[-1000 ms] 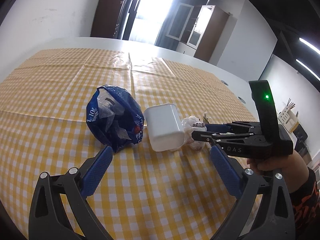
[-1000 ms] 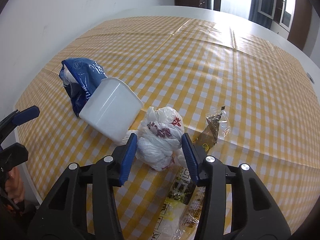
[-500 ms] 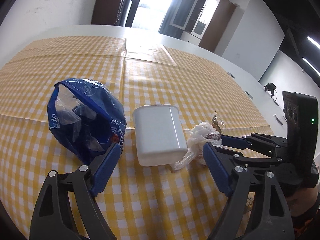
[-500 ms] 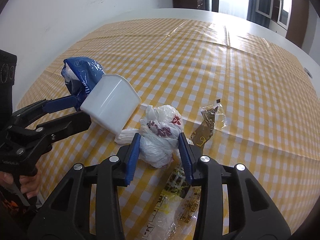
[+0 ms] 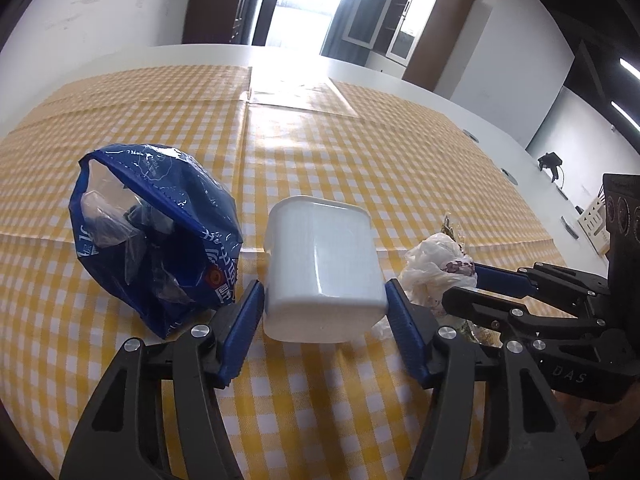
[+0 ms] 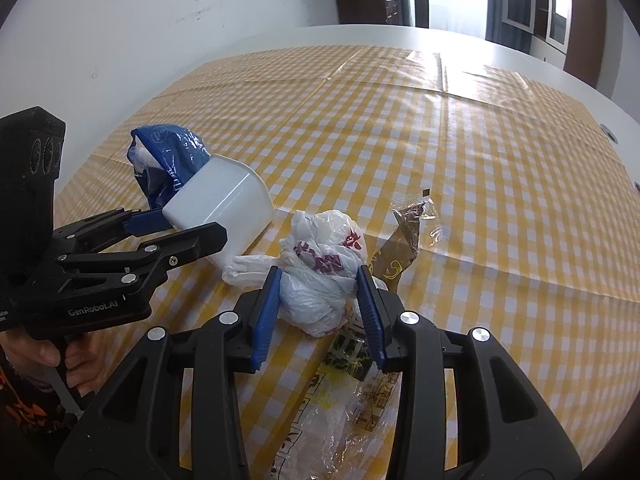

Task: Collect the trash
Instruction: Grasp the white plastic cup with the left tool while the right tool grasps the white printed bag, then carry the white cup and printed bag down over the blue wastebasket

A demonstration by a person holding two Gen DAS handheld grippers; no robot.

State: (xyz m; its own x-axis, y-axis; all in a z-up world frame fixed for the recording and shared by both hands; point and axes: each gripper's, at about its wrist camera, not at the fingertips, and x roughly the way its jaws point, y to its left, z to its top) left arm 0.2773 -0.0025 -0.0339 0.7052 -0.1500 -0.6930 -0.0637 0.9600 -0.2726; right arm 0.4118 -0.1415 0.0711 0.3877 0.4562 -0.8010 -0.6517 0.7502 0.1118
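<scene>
A white plastic container point(image 5: 320, 256) lies on its side on the yellow checked tablecloth point(image 5: 360, 152). My left gripper point(image 5: 324, 300) has its jaws closing around the container's base. The blue pads point(image 5: 248, 320) are right at its sides, and I cannot see them pressing. A blue snack bag point(image 5: 160, 240) stuffed with wrappers lies just left of it. My right gripper point(image 6: 318, 312) is shut on a crumpled white plastic bag point(image 6: 320, 264), to the right of the container point(image 6: 224, 204). In the right wrist view the left gripper point(image 6: 188, 226) straddles the container.
A brown wrapper point(image 6: 404, 240) lies just right of the white bag. A clear wrapper with yellow print point(image 6: 340, 400) lies under my right gripper. A person's hand point(image 6: 52, 356) holds the left gripper's handle. The white table edge point(image 6: 520, 60) curves round the far side.
My left gripper has moved in on the white container and its jaws have narrowed from wide apart to the container's sides. The right gripper's pads have closed in on the white bag.
</scene>
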